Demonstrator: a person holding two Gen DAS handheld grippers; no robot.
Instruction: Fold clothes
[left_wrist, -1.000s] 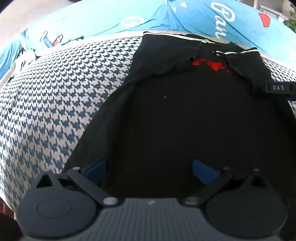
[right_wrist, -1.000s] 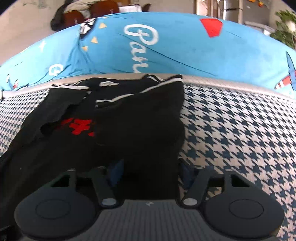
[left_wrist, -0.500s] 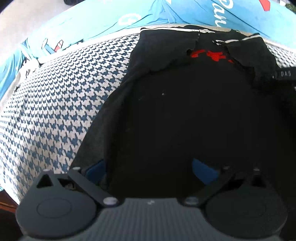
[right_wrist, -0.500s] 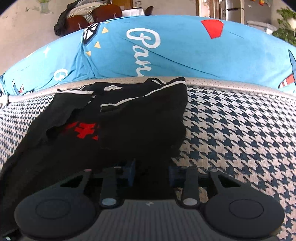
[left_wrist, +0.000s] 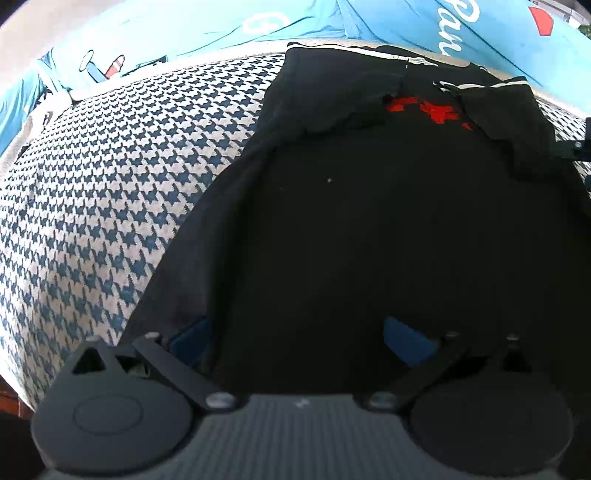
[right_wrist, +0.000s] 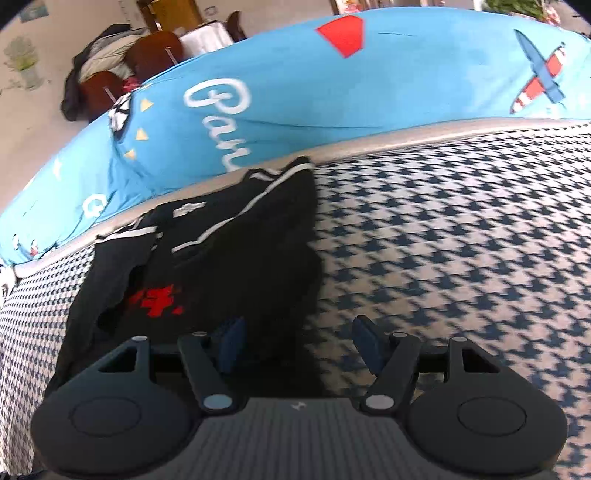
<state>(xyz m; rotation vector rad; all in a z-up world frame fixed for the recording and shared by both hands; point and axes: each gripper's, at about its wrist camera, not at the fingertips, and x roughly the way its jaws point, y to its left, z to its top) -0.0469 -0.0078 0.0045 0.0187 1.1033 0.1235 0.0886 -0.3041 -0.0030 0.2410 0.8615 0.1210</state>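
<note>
A bed with a blue-and-white houndstooth cover (right_wrist: 461, 240) carries the things — a black garment (left_wrist: 369, 221) with a red print and white-striped edges lies spread flat on it, and a bright blue printed quilt (right_wrist: 295, 110) lies along its far edge.

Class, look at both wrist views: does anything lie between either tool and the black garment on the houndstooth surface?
Nothing visible does. The left tool sits right over the black garment, and the right tool, its jaws opening, straddles the garment's edge on the houndstooth surface.
</note>
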